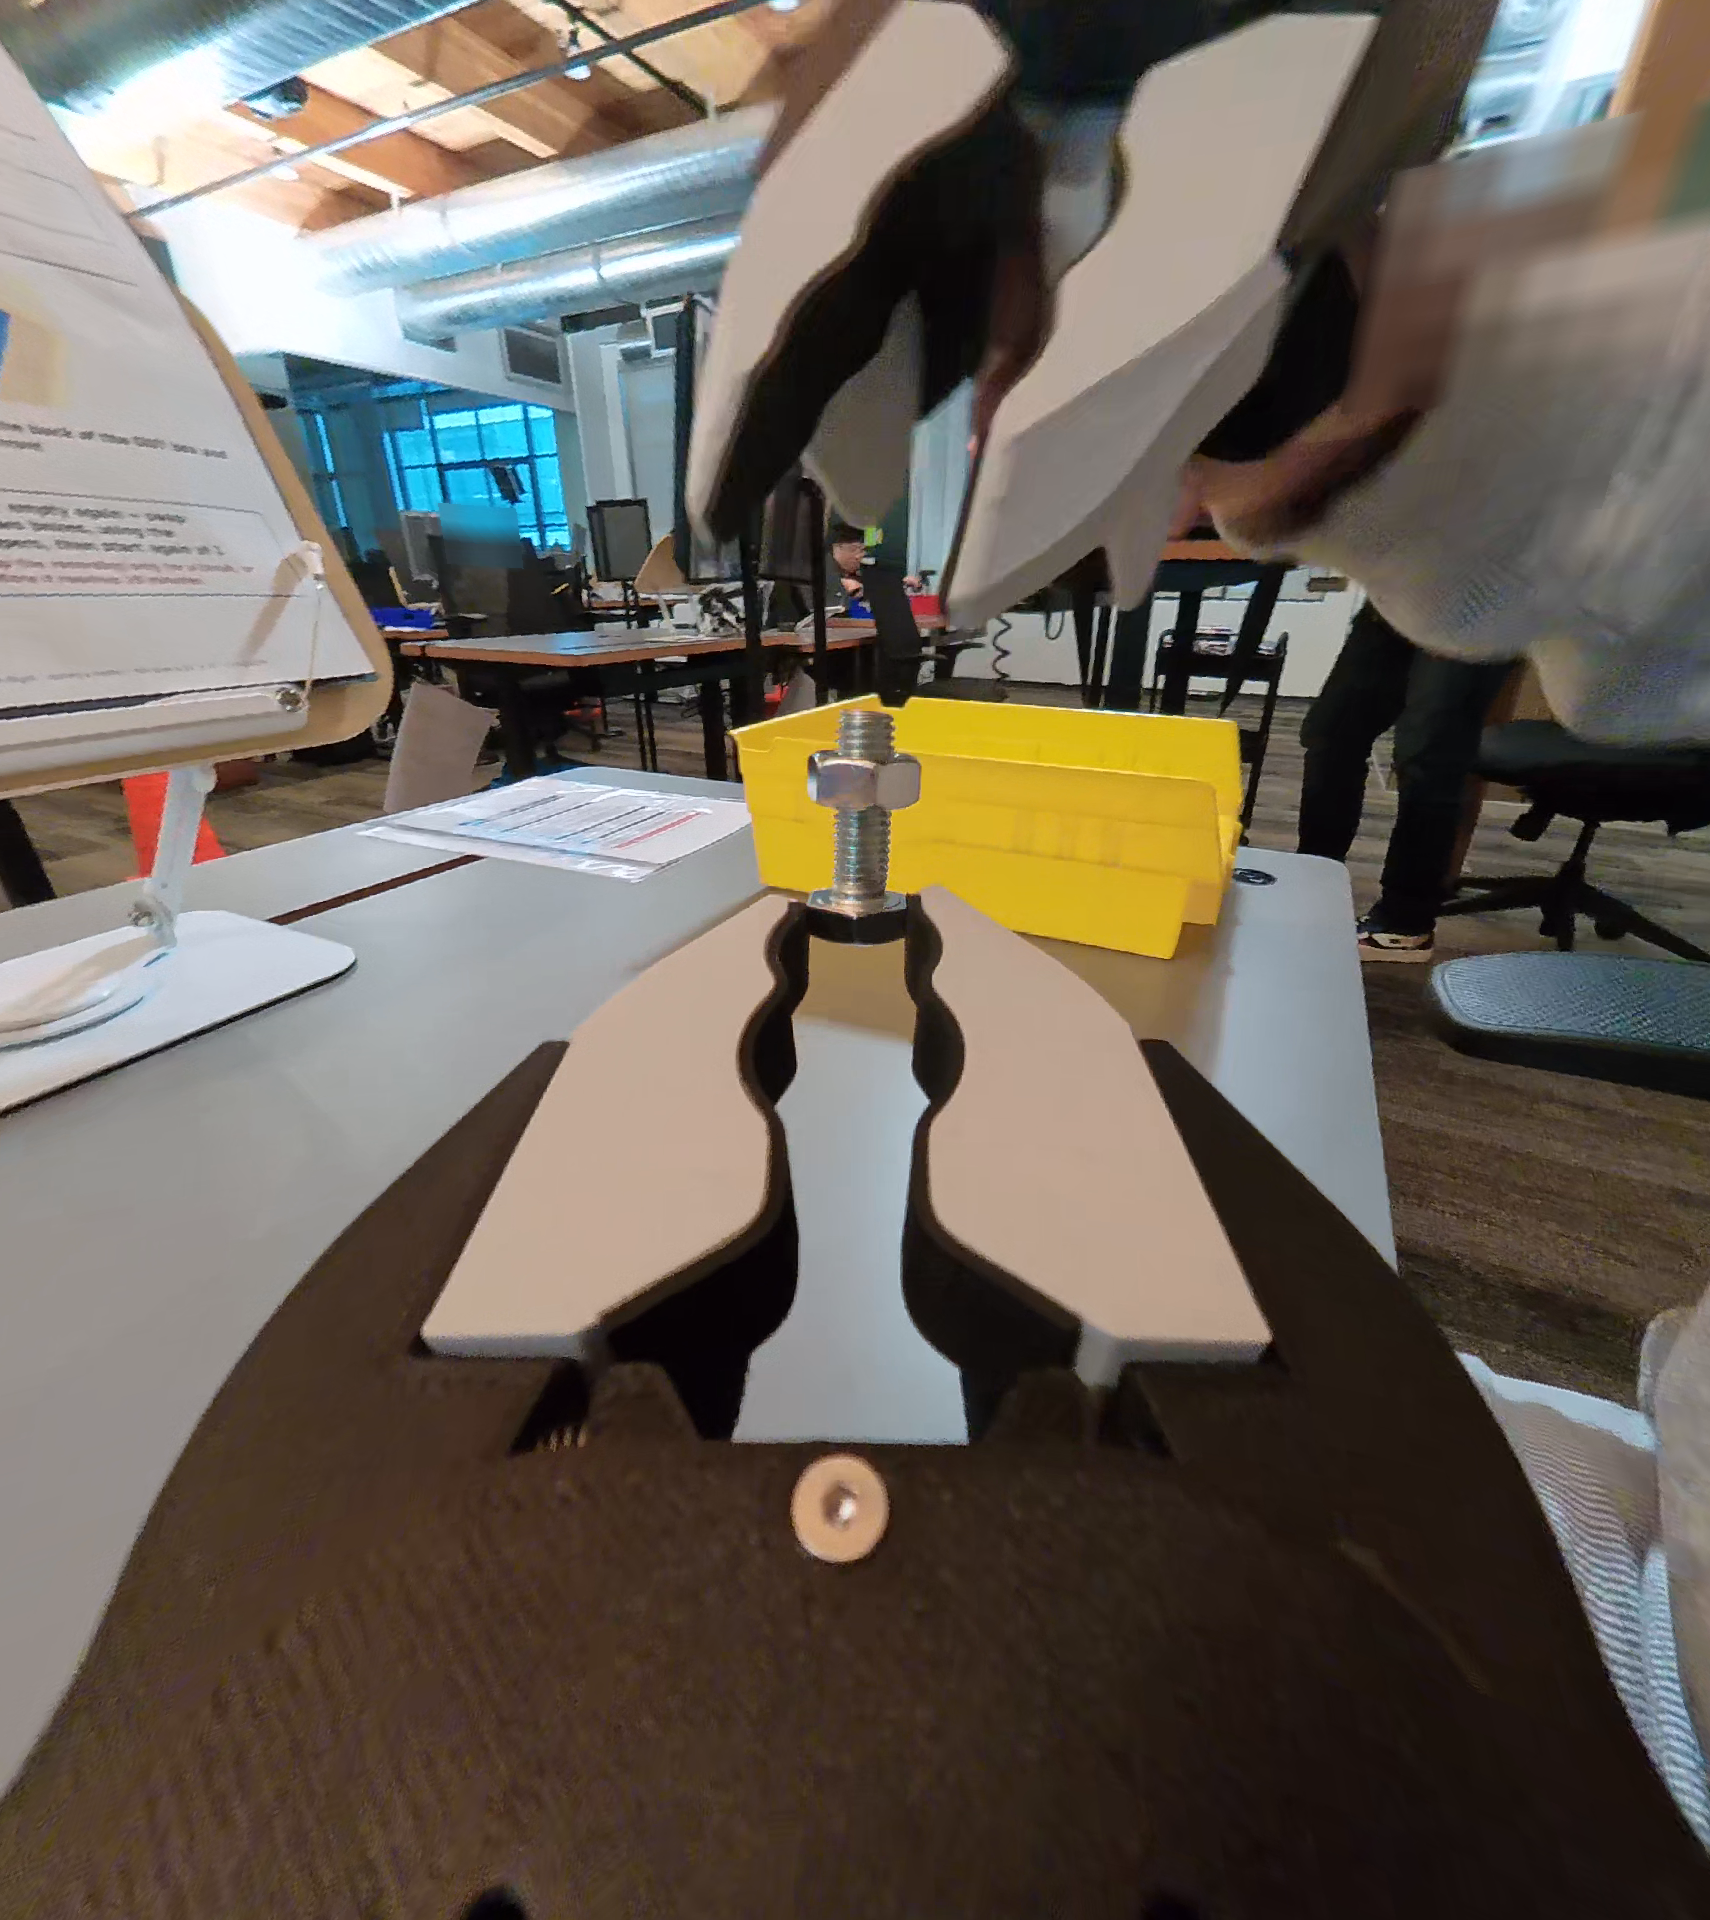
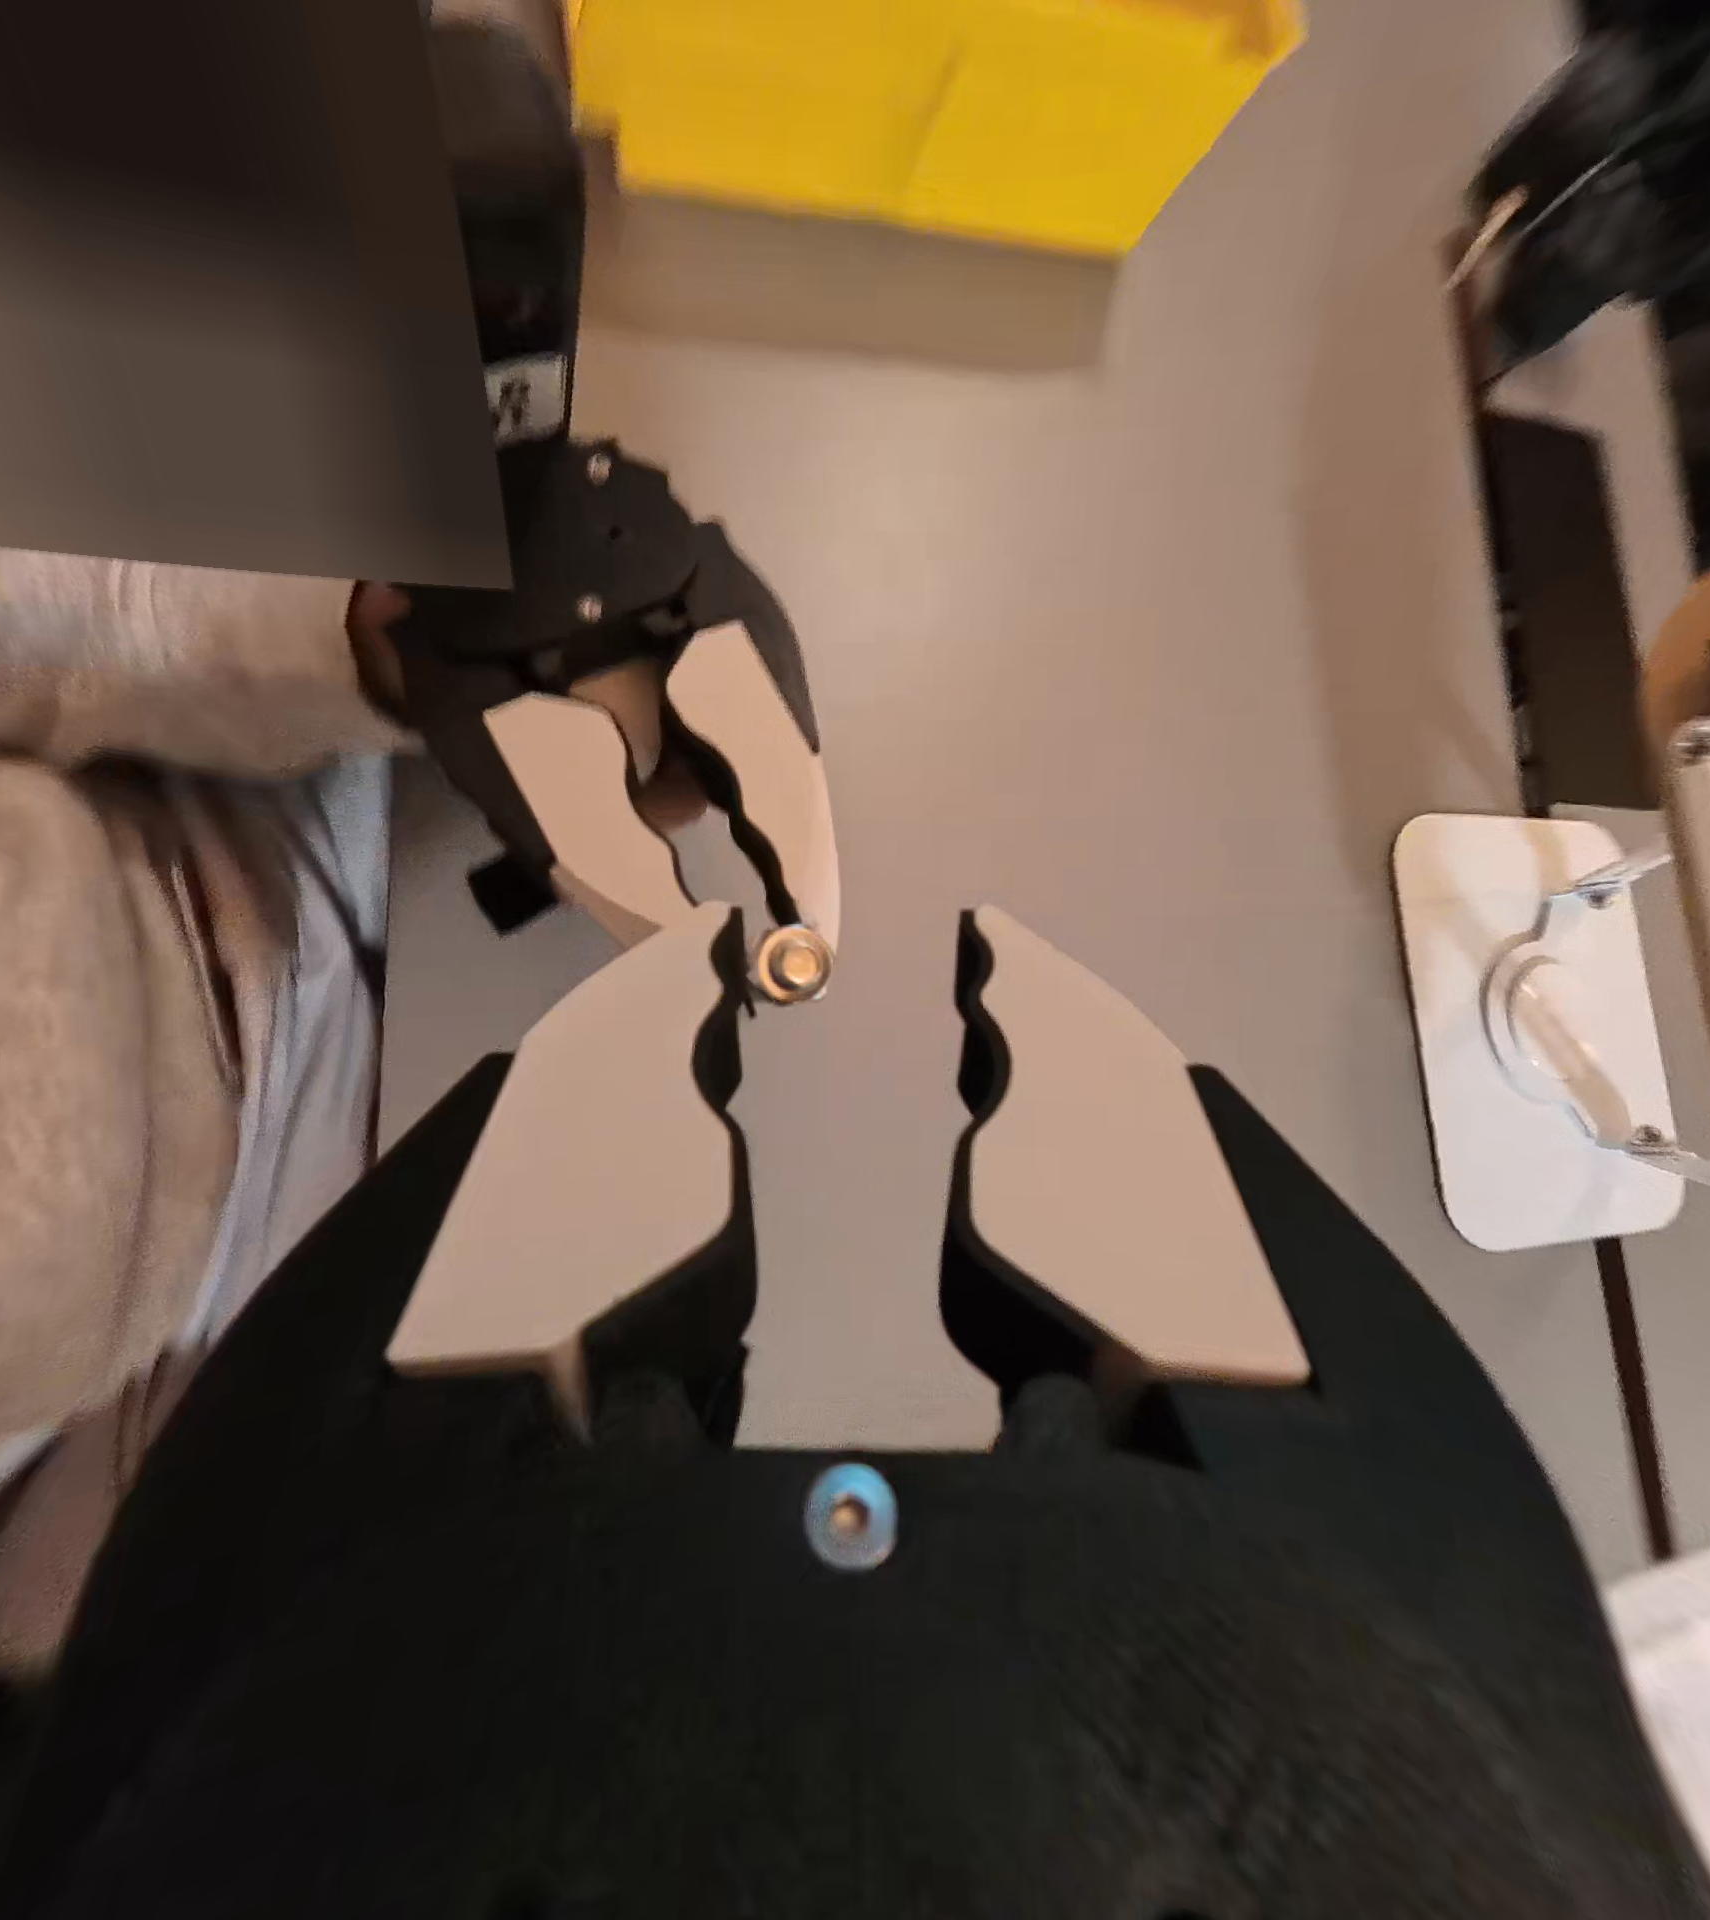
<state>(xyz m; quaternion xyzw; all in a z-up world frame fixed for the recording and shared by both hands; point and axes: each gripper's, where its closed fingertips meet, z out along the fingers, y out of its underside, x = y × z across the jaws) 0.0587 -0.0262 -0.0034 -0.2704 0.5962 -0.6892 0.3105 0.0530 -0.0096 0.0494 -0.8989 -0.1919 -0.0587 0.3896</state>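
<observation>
My left gripper is shut on the head of a silver bolt and holds it upright above the grey table. A hex nut sits threaded near the bolt's top. My right gripper hovers above the bolt, pointing down, open and empty, blurred. In the right wrist view, which looks straight down, the right gripper is open; the bolt's top and nut lie just inside its left finger. The left gripper reaches in from the upper left.
A yellow bin stands just behind the bolt; it also shows in the right wrist view. A document stand on a white base is at the left. A laminated sheet lies behind. The table edge and an office chair are at the right. Spacing between my two grippers at the tips: around 5 cm.
</observation>
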